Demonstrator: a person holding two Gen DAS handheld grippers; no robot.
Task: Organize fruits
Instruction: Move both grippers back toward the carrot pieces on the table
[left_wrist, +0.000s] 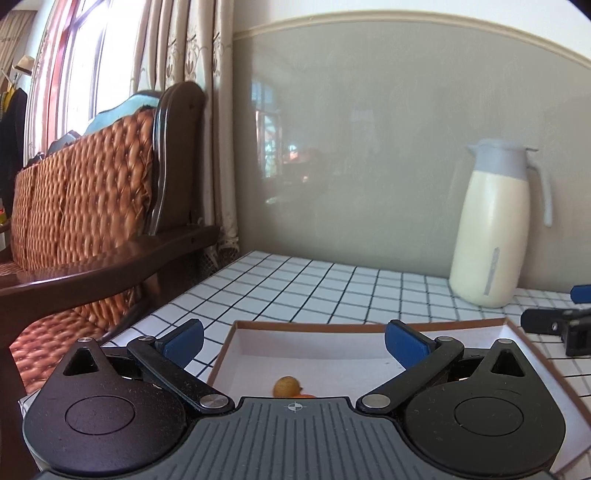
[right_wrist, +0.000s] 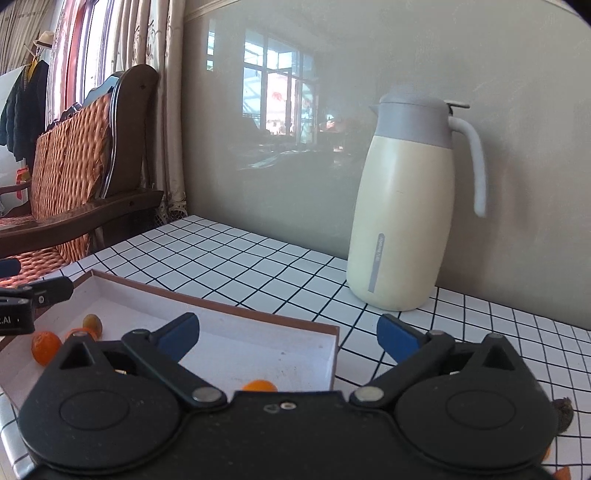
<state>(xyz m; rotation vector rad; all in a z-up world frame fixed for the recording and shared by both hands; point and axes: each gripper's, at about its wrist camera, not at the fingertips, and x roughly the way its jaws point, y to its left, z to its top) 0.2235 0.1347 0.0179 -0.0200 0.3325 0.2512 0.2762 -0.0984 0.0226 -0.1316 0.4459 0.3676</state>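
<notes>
A shallow white box with a brown rim lies on the checked tablecloth. In the left wrist view a small yellowish fruit rests on the box floor, with an orange sliver beside it. The right wrist view shows several small orange fruits in the box: one at the left, a duller one, and one half hidden behind the gripper body. My left gripper hangs open over the box, nothing between its blue pads. My right gripper is open over the box's right corner, empty.
A cream jug with a grey lid and handle stands by the wall. A wooden sofa with woven cushions sits left of the table. A dark brown lump lies on the cloth at the right.
</notes>
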